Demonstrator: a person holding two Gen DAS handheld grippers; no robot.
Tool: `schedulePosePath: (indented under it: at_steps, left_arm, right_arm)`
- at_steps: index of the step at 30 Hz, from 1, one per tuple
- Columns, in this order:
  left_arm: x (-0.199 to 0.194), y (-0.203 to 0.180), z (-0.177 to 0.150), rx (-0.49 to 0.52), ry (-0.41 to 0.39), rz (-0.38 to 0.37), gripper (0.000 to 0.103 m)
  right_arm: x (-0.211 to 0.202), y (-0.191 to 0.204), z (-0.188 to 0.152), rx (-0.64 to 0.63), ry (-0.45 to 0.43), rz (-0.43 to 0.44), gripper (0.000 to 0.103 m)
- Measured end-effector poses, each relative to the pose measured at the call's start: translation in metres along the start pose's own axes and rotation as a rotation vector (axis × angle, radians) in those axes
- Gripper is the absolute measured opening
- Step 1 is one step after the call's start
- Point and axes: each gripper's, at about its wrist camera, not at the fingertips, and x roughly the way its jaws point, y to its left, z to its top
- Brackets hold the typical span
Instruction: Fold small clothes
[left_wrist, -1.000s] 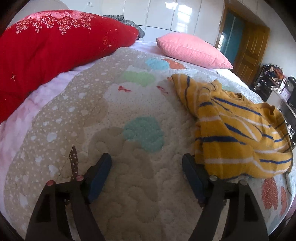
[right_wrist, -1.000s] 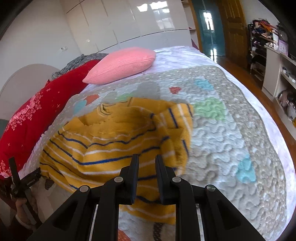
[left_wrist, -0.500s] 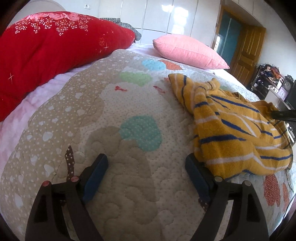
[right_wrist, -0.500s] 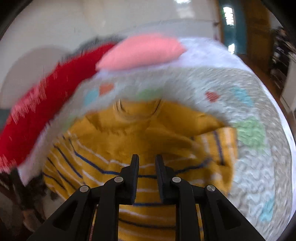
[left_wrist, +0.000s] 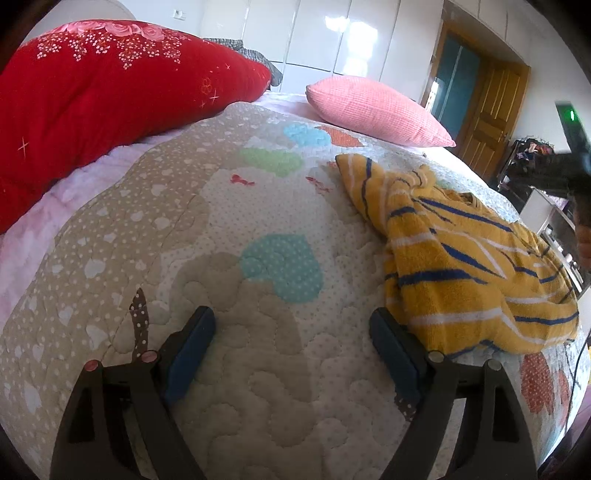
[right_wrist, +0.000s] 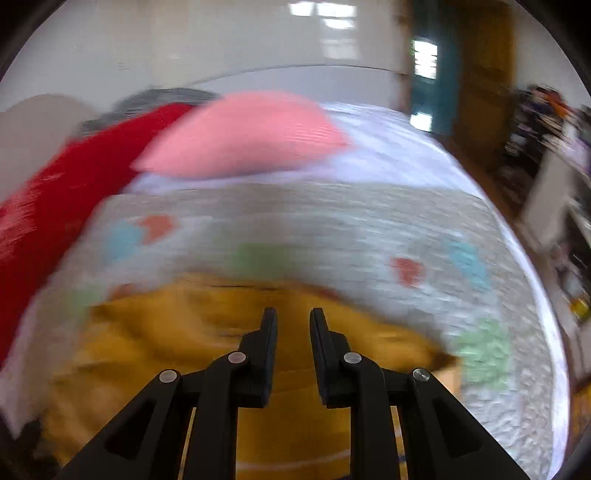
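A small yellow garment (left_wrist: 458, 258) with blue and white stripes lies crumpled on the quilted bedspread (left_wrist: 229, 229). My left gripper (left_wrist: 291, 336) is open and empty just above the quilt, with the garment's near edge beside its right finger. In the blurred right wrist view, my right gripper (right_wrist: 293, 321) hovers above the garment (right_wrist: 207, 350) with its jaws nearly shut, a narrow gap between them and nothing held. The right gripper also shows at the right edge of the left wrist view (left_wrist: 569, 173).
A big red quilt (left_wrist: 103, 99) lies along the left of the bed and a pink pillow (left_wrist: 373, 109) at its head. A wooden door (left_wrist: 487, 122) and cluttered shelves (left_wrist: 532, 177) stand to the right of the bed.
My right gripper has swung up and toward the head of the bed, over the garment, jaws unchanged. The left gripper has stayed open and moved slightly lower and nearer the garment.
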Motion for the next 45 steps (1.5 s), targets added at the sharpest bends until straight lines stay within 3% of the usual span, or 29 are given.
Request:
schedulePosePath:
  at_steps: [3,5,9,12,16,18,20,26,31,36,39,42,45]
  left_arm:
    - [-0.002,0.003,-0.001,-0.018,-0.012,-0.019,0.085]
    - [-0.004,0.006,-0.002,-0.031,-0.019,-0.033,0.085]
    - [-0.005,0.008,-0.002,-0.040,-0.025,-0.047,0.085]
    - [-0.006,0.009,-0.002,-0.048,-0.030,-0.057,0.085]
    - [-0.008,0.012,-0.004,-0.060,-0.036,-0.075,0.085]
    - [-0.008,0.013,-0.004,-0.065,-0.039,-0.082,0.085]
    - [-0.007,0.012,-0.004,-0.067,-0.038,-0.083,0.085]
    - [-0.007,0.012,-0.003,-0.062,-0.030,-0.075,0.085]
    - [-0.004,0.009,-0.002,-0.047,-0.019,-0.058,0.085]
    - [0.000,0.004,0.000,-0.018,0.001,-0.027,0.085]
    - [0.001,0.001,0.000,0.002,0.008,-0.003,0.085]
    - [0.003,-0.003,-0.001,0.019,0.017,0.023,0.085]
    - [0.005,-0.008,-0.001,0.049,0.034,0.059,0.087]
  right_arm:
    - [0.015,0.064,-0.005,-0.100,0.092,0.152,0.020]
    - [0.031,0.092,-0.010,-0.150,0.127,0.171,0.020]
    - [0.087,0.149,-0.017,-0.254,0.233,0.118,0.019]
    - [0.117,0.173,-0.016,-0.269,0.242,0.068,0.016]
    - [0.149,0.195,-0.012,-0.269,0.262,0.067,0.016]
    - [0.148,0.205,-0.011,-0.275,0.244,0.050,0.016]
    - [0.130,0.203,-0.007,-0.241,0.205,0.093,0.016]
    - [0.040,0.163,-0.018,-0.120,0.098,0.214,0.020]
    - [-0.027,0.105,-0.064,-0.048,0.032,0.221,0.050]
    - [-0.084,0.024,-0.121,0.093,-0.129,0.129,0.066]
    - [-0.113,-0.038,-0.158,0.239,-0.173,0.075,0.067]
    - [-0.129,-0.083,-0.185,0.352,-0.168,0.121,0.067]
    - [-0.137,-0.110,-0.209,0.388,-0.162,0.156,0.063]
